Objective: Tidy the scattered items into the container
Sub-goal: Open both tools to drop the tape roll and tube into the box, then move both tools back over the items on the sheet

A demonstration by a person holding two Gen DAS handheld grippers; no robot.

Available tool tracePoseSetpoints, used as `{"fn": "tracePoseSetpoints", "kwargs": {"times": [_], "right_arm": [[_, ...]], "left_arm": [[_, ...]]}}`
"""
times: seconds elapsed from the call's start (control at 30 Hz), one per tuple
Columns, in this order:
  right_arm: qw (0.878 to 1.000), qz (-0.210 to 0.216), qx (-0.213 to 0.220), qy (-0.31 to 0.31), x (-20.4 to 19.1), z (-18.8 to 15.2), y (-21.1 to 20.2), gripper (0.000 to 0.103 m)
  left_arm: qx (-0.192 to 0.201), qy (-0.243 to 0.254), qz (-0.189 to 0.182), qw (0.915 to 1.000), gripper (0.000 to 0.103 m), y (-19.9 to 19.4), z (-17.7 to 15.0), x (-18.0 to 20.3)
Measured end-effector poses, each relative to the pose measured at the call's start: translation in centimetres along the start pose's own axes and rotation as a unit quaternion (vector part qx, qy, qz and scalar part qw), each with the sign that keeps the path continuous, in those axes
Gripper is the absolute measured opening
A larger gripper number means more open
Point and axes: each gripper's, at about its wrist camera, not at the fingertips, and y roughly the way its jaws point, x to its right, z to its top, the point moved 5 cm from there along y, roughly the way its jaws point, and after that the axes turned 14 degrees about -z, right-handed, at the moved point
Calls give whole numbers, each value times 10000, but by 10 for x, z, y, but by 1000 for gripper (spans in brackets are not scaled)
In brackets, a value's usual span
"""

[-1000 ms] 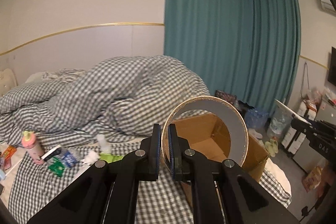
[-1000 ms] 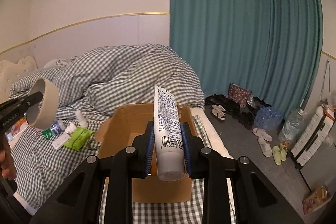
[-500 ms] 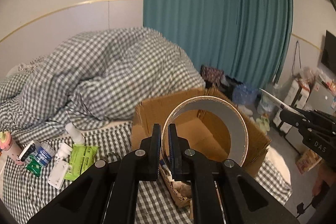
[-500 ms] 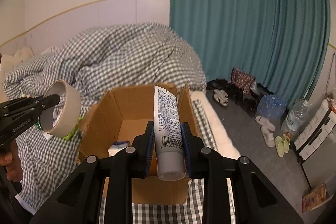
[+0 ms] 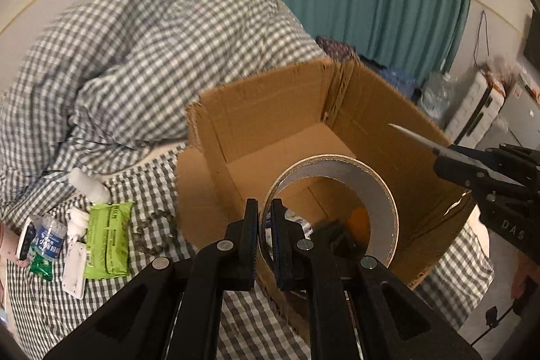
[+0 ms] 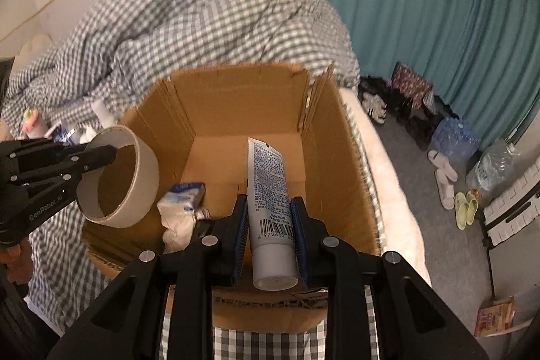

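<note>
While both claws are hanging over the cardboard box [image 6: 337, 157], nothing is being let go yet. Left claw [image 5: 265, 235] is pinching the wall of the tape roll [image 5: 341, 188], jaws nearly together; right claw [image 6: 270, 225] is clamping the white tube [image 6: 270, 191], tip aimed into the box. Below the right claw a tissue pack [image 6: 184, 201] is already lying inside. Left of the left claw, green wipes [image 5: 108, 242], small bottles [image 5: 47, 235] and a white bottle [image 5: 87, 184] are still waiting on the bed [image 5: 135, 174].

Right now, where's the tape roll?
The tape roll is clamped in the left gripper, over the left edge of the cardboard box, left of the tube in the right-wrist view.
</note>
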Motion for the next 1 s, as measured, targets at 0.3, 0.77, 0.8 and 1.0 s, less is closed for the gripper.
{"fn": "tracePoseSetpoints", "kwargs": {"times": [0.3, 0.77, 0.8, 1.0], "right_arm": [[9983, 24, -525, -265, -14, -5, 34, 24], [9995, -290, 143, 62, -2, 9, 5, 89], [9993, -294, 202, 106, 0, 10, 0, 89], [9981, -326, 469, 225, 5, 17, -28, 89]], "left_arm": [[-650, 331, -180, 9972, 7, 40, -1, 5], [-166, 294, 9, 9994, 103, 18, 14, 6], [-119, 291, 14, 9995, 103, 14, 15, 5], [192, 289, 71, 9994, 103, -18, 23, 6]]}}
